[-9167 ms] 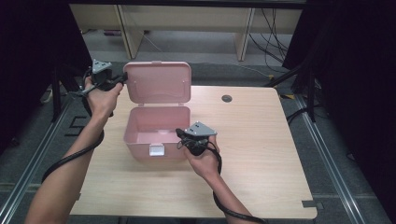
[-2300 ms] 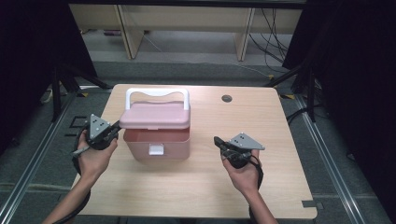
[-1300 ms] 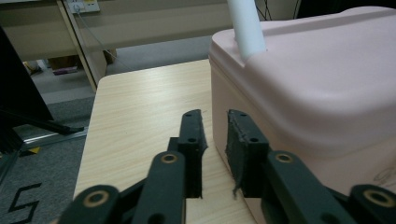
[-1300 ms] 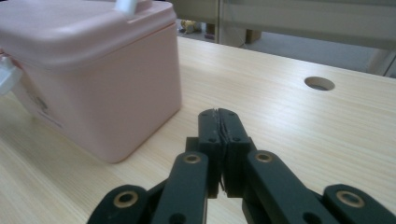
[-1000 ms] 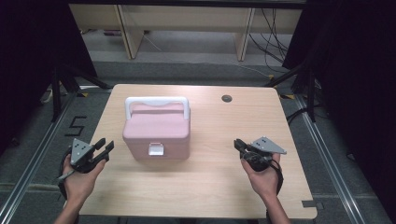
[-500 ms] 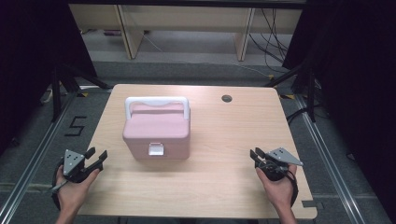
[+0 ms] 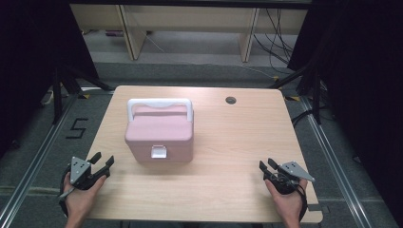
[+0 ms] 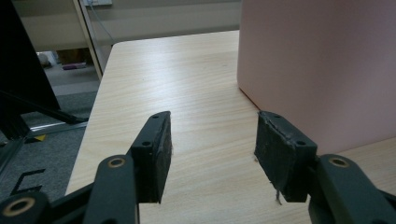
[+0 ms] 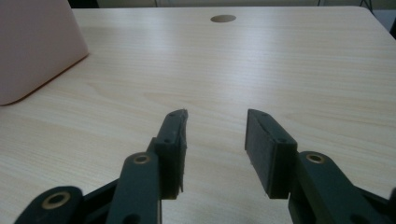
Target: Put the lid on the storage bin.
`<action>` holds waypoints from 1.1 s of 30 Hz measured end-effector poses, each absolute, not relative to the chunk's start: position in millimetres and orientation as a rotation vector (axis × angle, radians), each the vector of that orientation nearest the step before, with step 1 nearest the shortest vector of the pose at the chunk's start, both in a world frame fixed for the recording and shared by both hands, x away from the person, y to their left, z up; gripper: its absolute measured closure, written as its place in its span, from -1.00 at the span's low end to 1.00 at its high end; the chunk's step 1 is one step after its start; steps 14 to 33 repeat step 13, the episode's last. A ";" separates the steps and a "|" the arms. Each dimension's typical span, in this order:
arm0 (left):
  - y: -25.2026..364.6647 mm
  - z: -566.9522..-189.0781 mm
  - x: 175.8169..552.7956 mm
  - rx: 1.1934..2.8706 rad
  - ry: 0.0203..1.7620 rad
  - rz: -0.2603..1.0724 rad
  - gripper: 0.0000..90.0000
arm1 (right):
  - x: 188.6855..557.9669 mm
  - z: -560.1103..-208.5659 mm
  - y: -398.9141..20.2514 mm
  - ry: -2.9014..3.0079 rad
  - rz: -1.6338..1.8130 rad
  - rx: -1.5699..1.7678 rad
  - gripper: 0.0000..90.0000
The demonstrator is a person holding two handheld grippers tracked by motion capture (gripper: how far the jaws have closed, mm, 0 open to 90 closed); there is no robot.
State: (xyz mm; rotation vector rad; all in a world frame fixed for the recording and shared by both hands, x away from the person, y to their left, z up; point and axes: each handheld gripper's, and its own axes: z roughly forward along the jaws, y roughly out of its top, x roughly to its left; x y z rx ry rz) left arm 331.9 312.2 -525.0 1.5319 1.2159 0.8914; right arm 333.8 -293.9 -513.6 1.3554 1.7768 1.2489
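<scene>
Pink box point(image 7: 159, 134): stood closed on the wooden table point(image 7: 228, 142), left of the table's middle, with its white handle point(image 7: 159, 102) laid toward the far side and a white latch point(image 7: 158, 152) on the near face.
Left gripper point(image 7: 102, 162): held in the left hand point(image 7: 78, 199) at the near left corner of the table, well apart from the pink box; its jaws have just been opening and are seen spread wide, with only bare table between them.
Right gripper point(image 7: 265, 165): held in the right hand point(image 7: 287, 202) at the near right edge, well apart from the pink box; its jaws have just been opening and are seen spread wide, nothing gripped.
Grommet hole point(image 7: 231, 100): seen in the table near the far edge, right of the box.
</scene>
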 end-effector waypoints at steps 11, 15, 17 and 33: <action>309.7 -525.7 328.2 1.511 1.199 0.958 -0.03 | 329.5 -513.0 -291.6 1.754 1.268 1.326 0.25; 309.9 -525.7 328.3 1.511 1.200 0.959 -0.03 | 331.3 -514.3 -292.7 1.735 1.267 1.322 0.25; 309.9 -525.7 328.3 1.511 1.200 0.959 -0.03 | 331.3 -514.3 -292.7 1.735 1.267 1.322 0.25; 309.9 -525.7 328.3 1.511 1.200 0.959 -0.03 | 331.3 -514.3 -292.7 1.735 1.267 1.322 0.25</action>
